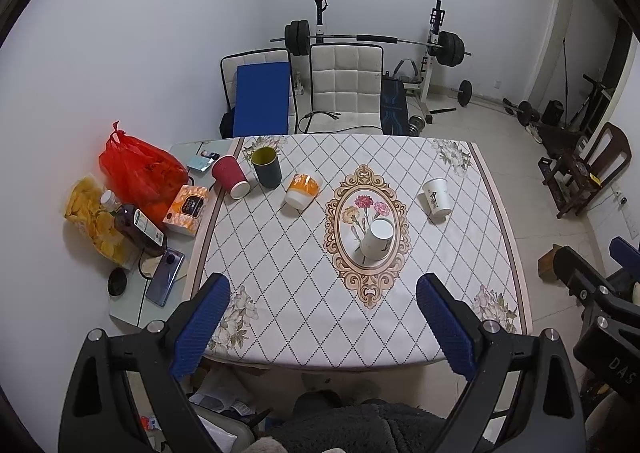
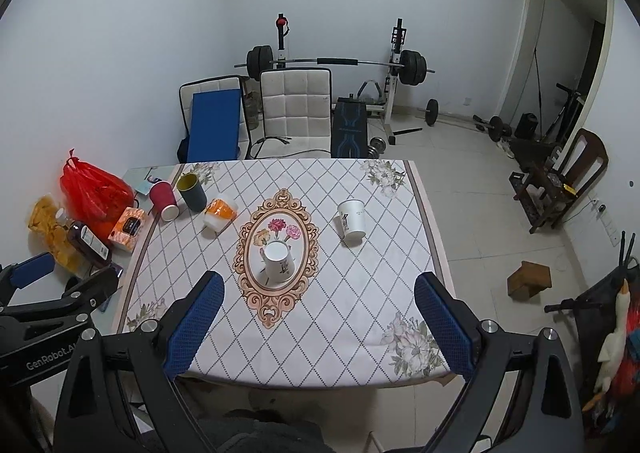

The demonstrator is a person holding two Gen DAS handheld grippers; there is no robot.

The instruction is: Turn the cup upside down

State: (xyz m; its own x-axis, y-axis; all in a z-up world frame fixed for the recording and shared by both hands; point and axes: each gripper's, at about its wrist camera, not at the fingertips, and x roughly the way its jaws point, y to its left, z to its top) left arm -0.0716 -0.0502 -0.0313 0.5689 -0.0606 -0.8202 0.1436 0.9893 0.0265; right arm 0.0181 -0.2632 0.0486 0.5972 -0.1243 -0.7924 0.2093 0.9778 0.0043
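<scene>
**A:** Where's the cup?

**B:** The white ceramic mug with dark lettering stands mouth up on the flower medallion at the middle of the counter with the diamond-patterned cloth. In the right wrist view the same mug sits just left of centre.

**A:** And the tools?

**B:** The left tool is spread wide at the bottom of its frame, blue pads apart, gripping nothing, above the near edge of the counter. The right tool is just as wide and empty-handed.

**A:** Anything crowding the mug?

**B:** Nothing touches it. A white paper cup with black print stands right of centre, well apart. Toward the upper left of the counter: an orange-and-white cup lying on its side, a dark green cup with a yellow inside, and a red paper cup tipped over, close together in a row.

**A:** Off the cloth?

**B:** At the left edge, a red plastic bag, an orange tissue box, a dark bottle, a yellow bag of snacks and a blue phone. Behind the counter, at upper centre, two white padded chairs and a barbell rack.
</scene>
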